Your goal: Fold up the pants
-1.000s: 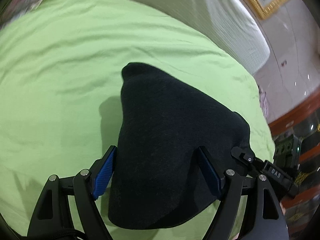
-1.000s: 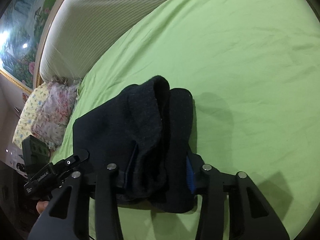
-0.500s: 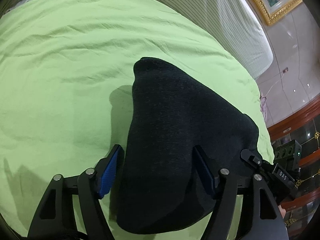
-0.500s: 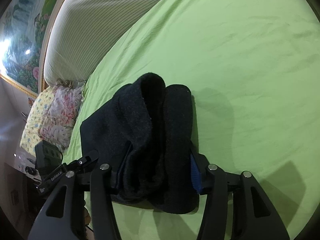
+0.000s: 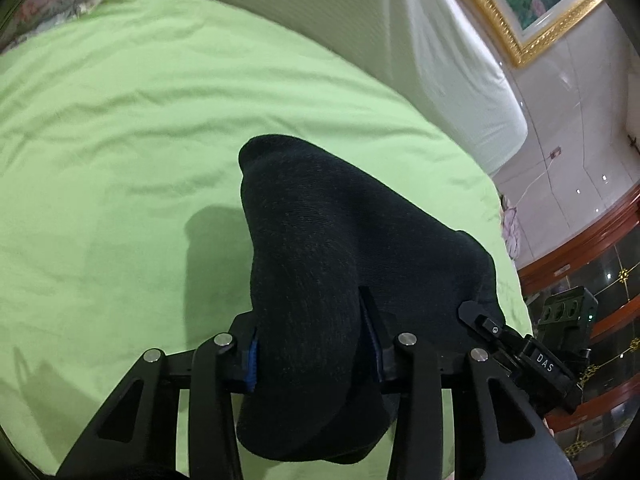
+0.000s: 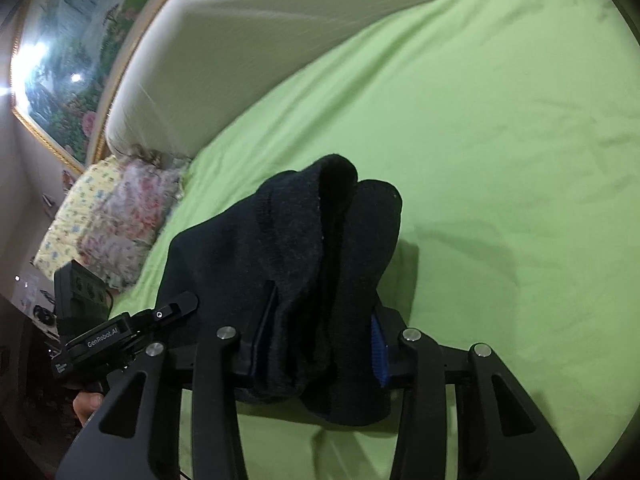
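The black knit pants [image 5: 320, 248] are bunched into a thick folded bundle held up over the green bed sheet [image 5: 120, 140]. My left gripper [image 5: 312, 344] is shut on one end of the bundle, cloth filling the space between its blue pads. My right gripper [image 6: 320, 344] is shut on the other end of the pants [image 6: 312, 240], where two rolled layers show side by side. Each gripper shows in the other's view: the right one [image 5: 520, 352] and the left one [image 6: 120, 336].
A white striped headboard cushion [image 5: 400, 48] runs along the far side of the bed. Floral pillows [image 6: 112, 224] lie at the bed's edge. A gold-framed painting [image 6: 60, 72] hangs on the wall. A wooden cabinet [image 5: 592, 280] stands beyond the bed.
Both grippers have closed in tighter on the pants, squeezing the bundle narrower, and both have lifted and tilted so more headboard and wall show.
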Demonstrator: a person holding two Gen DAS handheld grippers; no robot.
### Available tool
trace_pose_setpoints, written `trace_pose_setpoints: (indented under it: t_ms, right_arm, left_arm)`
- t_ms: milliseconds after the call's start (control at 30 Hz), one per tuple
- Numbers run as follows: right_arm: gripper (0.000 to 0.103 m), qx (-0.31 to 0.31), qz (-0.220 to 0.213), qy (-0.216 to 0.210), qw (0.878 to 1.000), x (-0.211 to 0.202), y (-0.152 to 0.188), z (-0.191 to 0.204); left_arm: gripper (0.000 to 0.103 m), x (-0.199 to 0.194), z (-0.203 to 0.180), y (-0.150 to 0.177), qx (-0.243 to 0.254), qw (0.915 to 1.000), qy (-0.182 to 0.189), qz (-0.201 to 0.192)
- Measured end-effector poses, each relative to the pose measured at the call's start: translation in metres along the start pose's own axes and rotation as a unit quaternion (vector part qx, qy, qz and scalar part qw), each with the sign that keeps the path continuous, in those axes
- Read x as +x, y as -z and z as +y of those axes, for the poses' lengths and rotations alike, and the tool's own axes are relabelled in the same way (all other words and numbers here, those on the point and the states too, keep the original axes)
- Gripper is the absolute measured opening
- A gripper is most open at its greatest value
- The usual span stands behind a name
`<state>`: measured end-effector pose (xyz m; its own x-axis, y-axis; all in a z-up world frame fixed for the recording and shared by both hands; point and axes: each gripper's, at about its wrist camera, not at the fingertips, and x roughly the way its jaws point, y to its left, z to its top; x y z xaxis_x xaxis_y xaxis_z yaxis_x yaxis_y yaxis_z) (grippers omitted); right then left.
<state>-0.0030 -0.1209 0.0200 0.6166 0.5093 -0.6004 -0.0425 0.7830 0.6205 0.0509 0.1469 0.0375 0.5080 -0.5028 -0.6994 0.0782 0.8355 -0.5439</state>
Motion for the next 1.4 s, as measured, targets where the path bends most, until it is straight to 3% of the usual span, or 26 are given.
trace_pose_setpoints:
  t_ms: [333, 600, 733, 900, 1067, 1400]
  right_arm:
    - [0.042, -0.045, -0.019, -0.019, 0.999, 0.021, -0.038, 0.035]
    - [0.043, -0.071, 0.004, -0.023, 0.997, 0.067, -0.064, 0.036]
    - [0.044, -0.09, 0.023, -0.004, 0.996, 0.088, -0.064, 0.036]
    - [0.054, -0.103, 0.03, 0.03, 0.994, 0.097, -0.058, 0.023]
    - [0.062, -0.134, -0.005, 0.054, 0.989, 0.089, -0.052, 0.012]
    - [0.067, -0.173, -0.061, 0.069, 0.981, 0.065, -0.043, 0.01]
  left_arm:
    - [0.04, -0.027, -0.007, -0.032, 0.017, 0.9985, -0.013, -0.05]
    - [0.04, -0.006, 0.015, -0.059, 0.009, 0.9969, -0.047, -0.061]
    - [0.041, 0.01, 0.032, -0.061, -0.002, 0.9973, -0.058, -0.045]
    - [0.054, 0.023, 0.041, -0.055, 0.005, 0.9965, -0.074, -0.037]
    - [0.066, 0.024, 0.034, -0.048, 0.035, 0.9925, -0.107, -0.049]
    - [0.076, 0.013, 0.028, -0.027, 0.039, 0.9878, -0.138, -0.06]
